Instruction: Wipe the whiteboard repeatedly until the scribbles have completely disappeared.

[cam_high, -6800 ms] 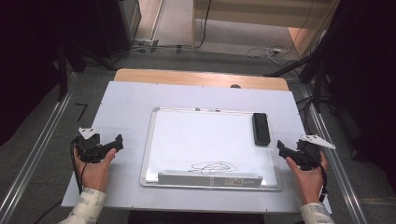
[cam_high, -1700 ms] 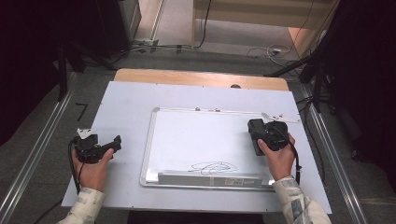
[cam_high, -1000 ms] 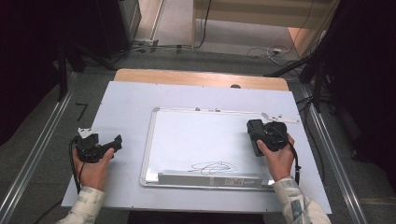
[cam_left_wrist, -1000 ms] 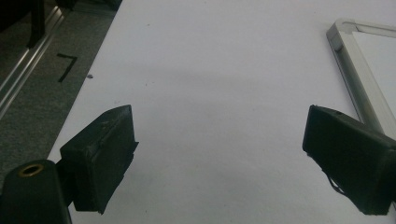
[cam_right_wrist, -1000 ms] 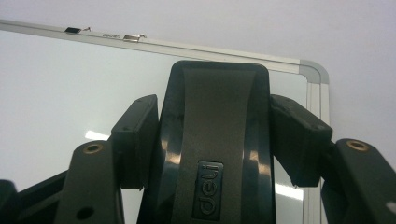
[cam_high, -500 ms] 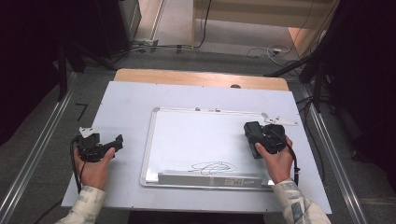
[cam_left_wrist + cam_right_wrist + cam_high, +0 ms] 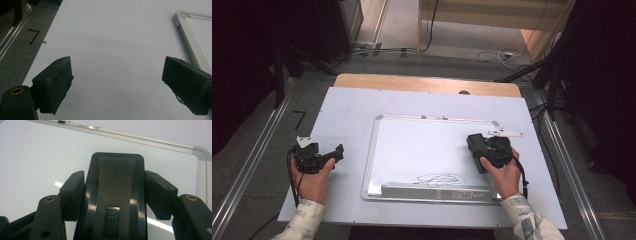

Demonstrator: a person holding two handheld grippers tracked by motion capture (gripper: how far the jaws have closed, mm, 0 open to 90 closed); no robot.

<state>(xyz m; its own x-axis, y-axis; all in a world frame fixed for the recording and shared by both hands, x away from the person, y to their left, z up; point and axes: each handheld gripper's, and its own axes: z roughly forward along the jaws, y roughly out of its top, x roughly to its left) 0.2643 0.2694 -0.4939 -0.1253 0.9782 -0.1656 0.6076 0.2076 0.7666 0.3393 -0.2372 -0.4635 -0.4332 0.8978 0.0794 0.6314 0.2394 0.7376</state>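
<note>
Black eraser (image 7: 116, 195) clamped between right gripper (image 7: 486, 148) jaws, over whiteboard (image 7: 422, 145) above scribble (image 7: 439, 178), likely to wipe it. Left gripper (image 7: 324, 156) rests beside, jaws apart, empty.

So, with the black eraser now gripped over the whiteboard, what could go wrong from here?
1. The right gripper pinches the glossy black plastic eraser only by its narrow sides, so it may slip or twist once pressed down.
2. The silver-framed whiteboard lies loose on the pale table sheet; the open left gripper rests beside it, not holding it, so wiping might push the board.
3. The black scribble sits close to the bottom tray, so a stroke could catch it.
</note>
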